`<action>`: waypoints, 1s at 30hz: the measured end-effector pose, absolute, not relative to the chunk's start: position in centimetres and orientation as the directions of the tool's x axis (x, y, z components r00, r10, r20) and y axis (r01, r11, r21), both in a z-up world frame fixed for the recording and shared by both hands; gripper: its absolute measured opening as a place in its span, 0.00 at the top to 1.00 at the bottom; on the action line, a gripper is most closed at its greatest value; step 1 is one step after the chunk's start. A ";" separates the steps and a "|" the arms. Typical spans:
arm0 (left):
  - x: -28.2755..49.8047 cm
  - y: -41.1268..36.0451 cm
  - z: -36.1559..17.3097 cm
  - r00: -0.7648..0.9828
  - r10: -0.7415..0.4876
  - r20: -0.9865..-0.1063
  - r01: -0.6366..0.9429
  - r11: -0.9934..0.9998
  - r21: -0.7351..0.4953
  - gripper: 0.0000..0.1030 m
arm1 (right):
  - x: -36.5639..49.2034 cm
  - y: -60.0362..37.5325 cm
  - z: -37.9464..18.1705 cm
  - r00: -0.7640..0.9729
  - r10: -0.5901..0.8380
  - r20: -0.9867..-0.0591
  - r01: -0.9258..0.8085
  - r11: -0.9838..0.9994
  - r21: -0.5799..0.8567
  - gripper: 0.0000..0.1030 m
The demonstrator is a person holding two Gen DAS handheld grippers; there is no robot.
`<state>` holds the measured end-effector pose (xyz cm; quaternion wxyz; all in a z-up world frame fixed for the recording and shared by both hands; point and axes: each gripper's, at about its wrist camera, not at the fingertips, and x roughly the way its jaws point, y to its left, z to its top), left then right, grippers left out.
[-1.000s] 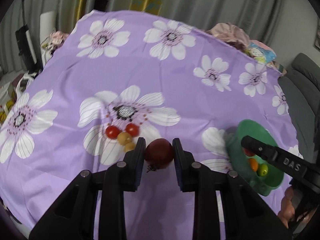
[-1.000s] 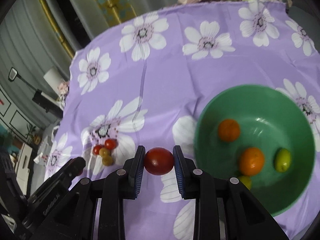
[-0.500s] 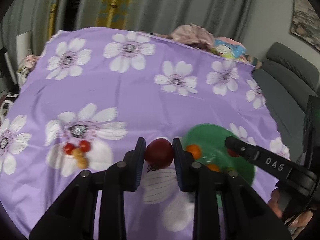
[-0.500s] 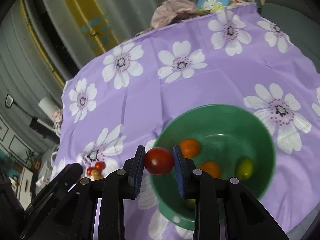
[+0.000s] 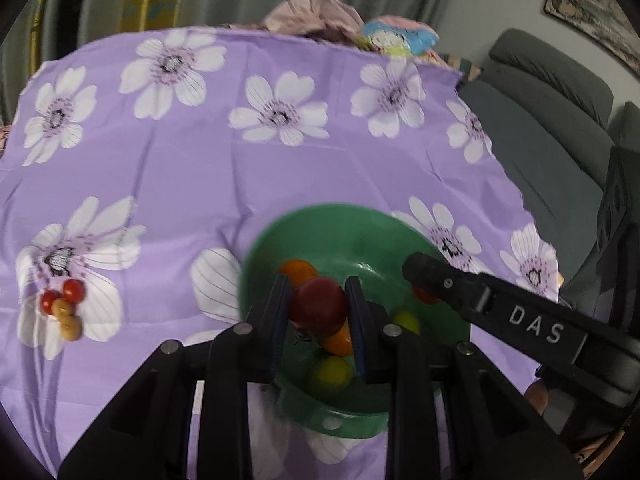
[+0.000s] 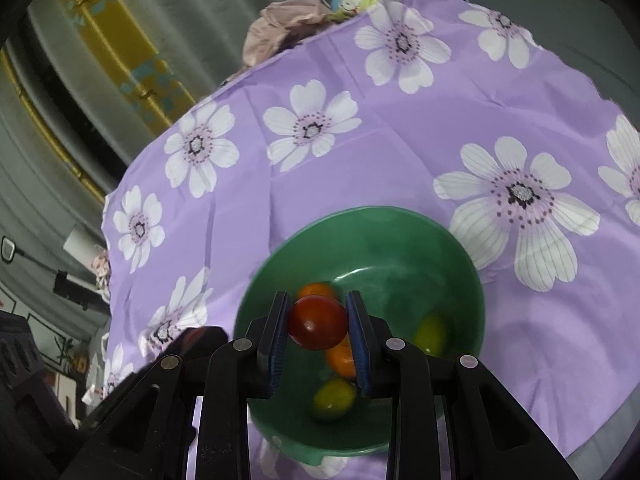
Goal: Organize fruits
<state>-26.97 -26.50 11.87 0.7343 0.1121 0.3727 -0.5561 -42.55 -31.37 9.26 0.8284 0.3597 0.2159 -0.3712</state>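
My left gripper (image 5: 318, 308) is shut on a dark red tomato (image 5: 319, 305) and hangs over the green bowl (image 5: 352, 232). My right gripper (image 6: 318, 322) is shut on a bright red tomato (image 6: 318, 322), also above the green bowl (image 6: 400, 236). Inside the bowl lie orange fruits (image 6: 316, 290) and yellow-green ones (image 6: 334, 396). In the left wrist view the right gripper's black finger (image 5: 480, 296) reaches in over the bowl from the right. A small cluster of red and yellow cherry tomatoes (image 5: 62, 306) lies on the cloth at the left.
A purple cloth with white flowers (image 5: 200, 168) covers the table. A bundle of pink cloth and a colourful bag (image 5: 400, 38) sit at the far edge. A grey sofa (image 5: 552, 132) stands to the right, and curtains hang behind.
Both grippers have swung right with their tomatoes, from beside the bowl to over it. The cherry tomato cluster has slid to the left edge of the left wrist view.
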 end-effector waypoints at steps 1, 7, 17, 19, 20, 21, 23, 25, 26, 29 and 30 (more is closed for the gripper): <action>-27.1 -26.9 11.5 0.095 -0.727 -0.680 0.902 0.353 -0.251 0.74 | -42.6 -31.6 9.0 0.629 -0.452 -0.632 0.772 0.458 0.440 0.71; -27.3 -28.2 9.8 0.055 -0.692 -0.720 0.902 0.344 -0.261 0.74 | -42.8 -32.7 7.9 0.608 -0.427 -0.669 0.789 0.420 0.449 0.71; -27.4 -29.0 8.4 0.027 -0.663 -0.748 0.901 0.341 -0.269 0.74 | -42.4 -33.3 6.9 0.568 -0.408 -0.715 0.816 0.396 0.422 0.71; -27.4 -29.0 8.2 0.025 -0.658 -0.752 0.901 0.341 -0.269 0.73 | -42.4 -33.4 6.8 0.565 -0.407 -0.718 0.818 0.394 0.420 0.71; -27.4 -29.0 8.1 0.025 -0.656 -0.754 0.901 0.342 -0.268 0.73 | -42.4 -33.4 6.7 0.565 -0.405 -0.719 0.818 0.393 0.421 0.71; -27.4 -29.1 8.1 0.025 -0.654 -0.757 0.901 0.343 -0.267 0.73 | -42.4 -33.4 6.7 0.563 -0.401 -0.723 0.818 0.391 0.421 0.71; -27.5 -29.2 7.9 0.021 -0.650 -0.760 0.901 0.342 -0.267 0.73 | -42.3 -33.6 6.5 0.564 -0.392 -0.727 0.817 0.392 0.423 0.71; -27.5 -29.3 7.8 0.015 -0.647 -0.762 0.901 0.339 -0.270 0.73 | -42.3 -33.6 6.5 0.562 -0.390 -0.729 0.818 0.390 0.422 0.71; -27.5 -29.3 7.9 0.012 -0.647 -0.762 0.902 0.337 -0.272 0.73 | -42.3 -33.6 6.5 0.560 -0.392 -0.730 0.820 0.388 0.421 0.71; -27.7 -29.1 8.3 0.015 -0.661 -0.751 0.911 0.318 -0.262 0.66 | -42.4 -33.6 6.6 0.554 -0.397 -0.732 0.825 0.383 0.416 0.71; -27.6 -28.9 8.5 0.020 -0.665 -0.746 0.910 0.321 -0.262 0.59 | -42.4 -33.5 6.6 0.556 -0.398 -0.730 0.824 0.383 0.418 0.71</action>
